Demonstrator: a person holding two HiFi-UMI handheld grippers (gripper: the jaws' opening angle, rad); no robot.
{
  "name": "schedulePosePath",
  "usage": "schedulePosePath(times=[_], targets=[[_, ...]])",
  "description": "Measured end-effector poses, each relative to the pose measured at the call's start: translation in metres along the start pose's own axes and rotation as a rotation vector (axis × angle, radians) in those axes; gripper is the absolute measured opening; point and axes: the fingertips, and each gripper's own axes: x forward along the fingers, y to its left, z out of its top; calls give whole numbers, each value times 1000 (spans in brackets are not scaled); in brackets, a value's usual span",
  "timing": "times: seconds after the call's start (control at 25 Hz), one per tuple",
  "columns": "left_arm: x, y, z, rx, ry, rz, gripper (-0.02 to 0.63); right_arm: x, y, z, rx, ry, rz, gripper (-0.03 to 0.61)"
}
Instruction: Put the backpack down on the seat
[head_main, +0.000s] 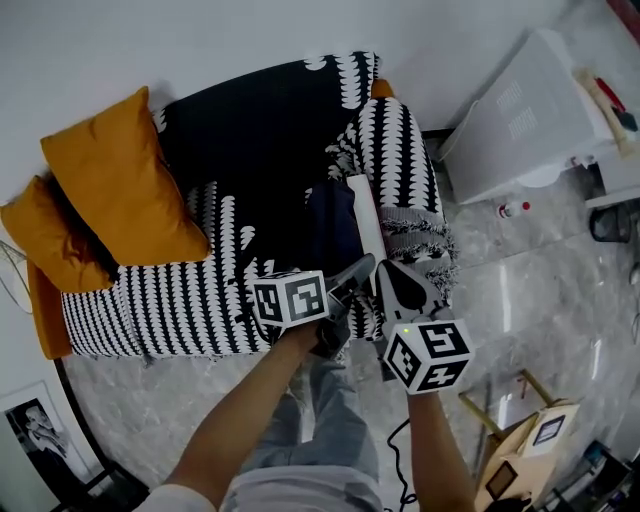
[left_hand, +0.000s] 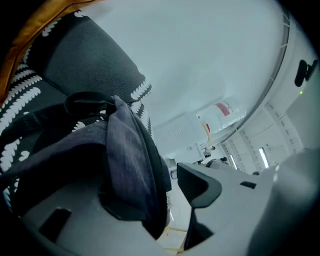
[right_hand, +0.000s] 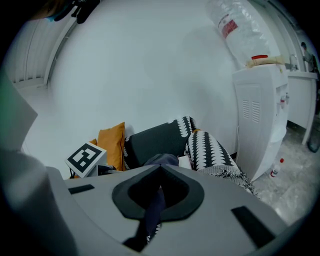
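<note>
A dark navy backpack (head_main: 331, 226) rests on the black-and-white patterned sofa seat (head_main: 170, 300), close to the right armrest (head_main: 400, 160). My left gripper (head_main: 352, 280) reaches at its near side. In the left gripper view the backpack's fabric (left_hand: 125, 155) drapes over the left jaw, while the right pad (left_hand: 197, 186) stands apart from it, so the left gripper (left_hand: 165, 196) is open. My right gripper (head_main: 398, 288) is just right of it. In the right gripper view its jaws (right_hand: 159, 192) are shut on a dark strap (right_hand: 154, 212) of the backpack (right_hand: 161, 160).
Two orange cushions (head_main: 120, 190) lean at the sofa's left end. A white water dispenser (head_main: 520, 120) stands right of the armrest, with a small bottle (head_main: 512, 209) on the marble floor. A cardboard box (head_main: 530, 440) sits at bottom right, a framed picture (head_main: 40, 430) at bottom left.
</note>
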Motion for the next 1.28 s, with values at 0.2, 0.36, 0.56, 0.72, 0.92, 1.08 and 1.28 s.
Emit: schedulePosePath(times=[0.2, 0.36, 0.56, 0.72, 0.92, 1.08, 1.28], targets=[[5, -8, -13, 6, 67, -18, 242, 0, 1, 2, 14, -4, 2, 2], [5, -11, -17, -14, 95, -39, 259, 2, 1, 4, 9, -1, -3, 2], [-6, -10, -17, -17, 106, -28, 259, 3, 6, 8, -4, 6, -4, 2], [-15, -10, -20, -9, 121, -14, 259, 1, 15, 10, -11, 5, 0, 2], [-29, -10, -27, 1, 143, 4, 259, -5, 27, 14, -15, -4, 0, 2], [-40, -9, -27, 9, 141, 18, 259, -10, 38, 21, -25, -21, 0, 2], [-57, -7, -26, 28, 146, 45, 259, -17, 53, 22, -33, -27, -1, 2]])
